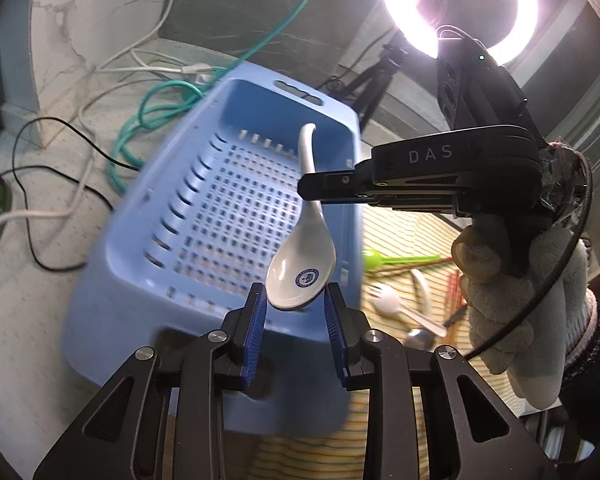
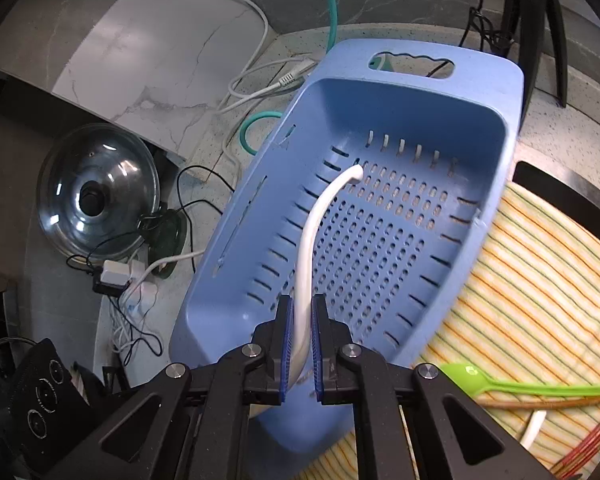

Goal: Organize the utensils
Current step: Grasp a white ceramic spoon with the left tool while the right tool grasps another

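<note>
1. Right tongs (image 2: 301, 344): narrow, blue pads clamped on the handle of the white spoon (image 2: 310, 256). In the left wrist view the same tongs (image 1: 328, 190) enter from 3 o'clock, carried by a gloved hand (image 1: 512, 296).
2. White spoon (image 1: 302, 268): ceramic, held in the air over the blue basket (image 1: 204, 216). The bowl, with a round blue emblem, points toward the left camera; the curved handle runs toward 12 o'clock. It touches nothing but the right tongs.
3. Left tongs (image 1: 296, 312): wide, holding nothing. The spoon bowl hangs between the two blue pads; whether it touches them cannot be told.
4. Blue basket (image 2: 496, 92): plastic, with a slotted floor and walls and a handle cut-out at its 12 o'clock end. Nothing lies inside it. It rests partly on the speckled surface (image 2: 560, 140) and partly on the striped mat (image 2: 540, 280).
5. Striped mat: at 4 o'clock of the basket. It carries a green spoon (image 2: 512, 384), brown chopsticks (image 2: 540, 400), red chopsticks (image 2: 584, 448) and, in the left wrist view, a white fork (image 1: 396, 304).
6. Surroundings: a glass lid (image 2: 96, 196) at 9 o'clock of the basket, a green cable (image 1: 148, 120) and white cables (image 2: 252, 80) beyond it, and a ring lamp (image 1: 456, 4) at 1 o'clock.
</note>
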A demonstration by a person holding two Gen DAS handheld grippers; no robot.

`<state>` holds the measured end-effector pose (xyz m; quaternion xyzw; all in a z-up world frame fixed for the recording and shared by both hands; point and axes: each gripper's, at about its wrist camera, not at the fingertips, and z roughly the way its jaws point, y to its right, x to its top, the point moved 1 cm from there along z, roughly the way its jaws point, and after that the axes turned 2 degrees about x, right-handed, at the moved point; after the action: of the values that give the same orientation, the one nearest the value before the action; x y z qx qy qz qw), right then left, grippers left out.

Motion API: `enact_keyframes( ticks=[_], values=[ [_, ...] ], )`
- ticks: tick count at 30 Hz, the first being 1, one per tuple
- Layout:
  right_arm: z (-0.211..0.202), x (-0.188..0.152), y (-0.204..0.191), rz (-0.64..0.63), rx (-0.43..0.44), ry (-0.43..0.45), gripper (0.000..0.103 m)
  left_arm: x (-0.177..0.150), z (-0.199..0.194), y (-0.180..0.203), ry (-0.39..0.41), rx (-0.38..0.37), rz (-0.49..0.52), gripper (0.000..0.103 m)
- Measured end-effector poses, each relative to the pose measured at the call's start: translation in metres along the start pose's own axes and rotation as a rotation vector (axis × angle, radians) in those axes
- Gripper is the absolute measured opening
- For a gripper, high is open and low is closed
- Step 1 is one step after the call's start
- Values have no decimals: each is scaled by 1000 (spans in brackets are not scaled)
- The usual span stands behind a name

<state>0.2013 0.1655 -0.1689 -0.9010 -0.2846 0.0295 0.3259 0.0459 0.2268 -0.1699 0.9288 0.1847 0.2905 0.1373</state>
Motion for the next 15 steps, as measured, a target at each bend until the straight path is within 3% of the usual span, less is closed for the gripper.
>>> enact_keyframes(
  ticks=[6,8,9,15],
  values=[
    [5,8,-6,-29,-47,19,13,7,1,-10,16,53,16,23],
    [0,8,-7,-32,-58,34,36,6,-4,-11,20,57,20,23],
    [-4,6,-7,-31,-61,49,40,6,-6,-10,23,57,23,23],
    [-29,-6,-8,-32,-68,70,41,1,-20,0,42,61,37,24]
  ],
)
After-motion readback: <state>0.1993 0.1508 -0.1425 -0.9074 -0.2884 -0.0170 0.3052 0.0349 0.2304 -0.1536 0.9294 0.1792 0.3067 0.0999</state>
